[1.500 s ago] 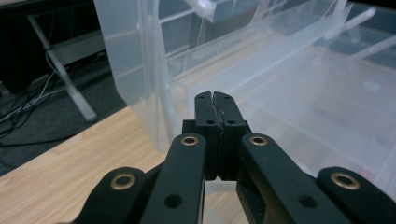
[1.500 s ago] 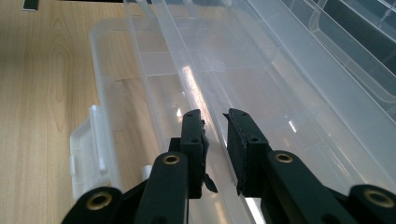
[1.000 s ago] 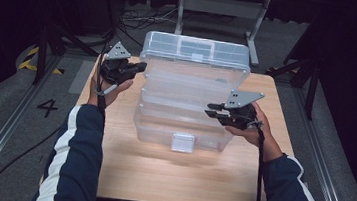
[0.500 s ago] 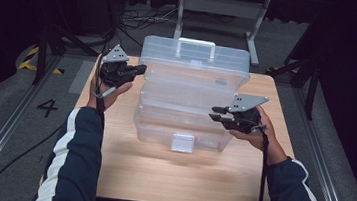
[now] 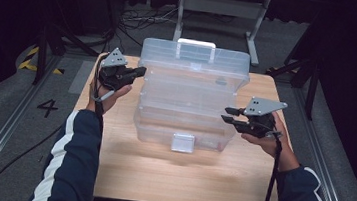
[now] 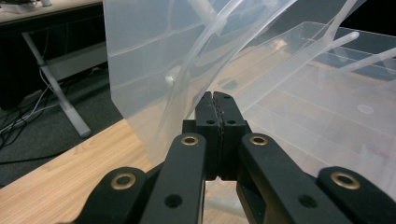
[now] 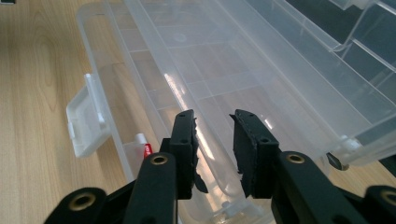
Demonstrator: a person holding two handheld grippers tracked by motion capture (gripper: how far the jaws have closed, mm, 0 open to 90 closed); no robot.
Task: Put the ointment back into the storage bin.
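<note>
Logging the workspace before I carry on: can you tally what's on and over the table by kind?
Clear plastic tiered organizer box, opened out: 1
Small red-and-white item in its bottom tray: 1
Handheld grippers: 2, left gripper and right gripper
Wooden table: 1
Total: 5

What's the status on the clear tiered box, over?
Left gripper shut, at the clear tiered box's left end. Right gripper just opening, jaws empty. Box fanned open; nothing in the way.

Small red-and-white item point(image 7: 144, 148) in clear box point(image 5: 189, 99): too hidden to identify.
</note>
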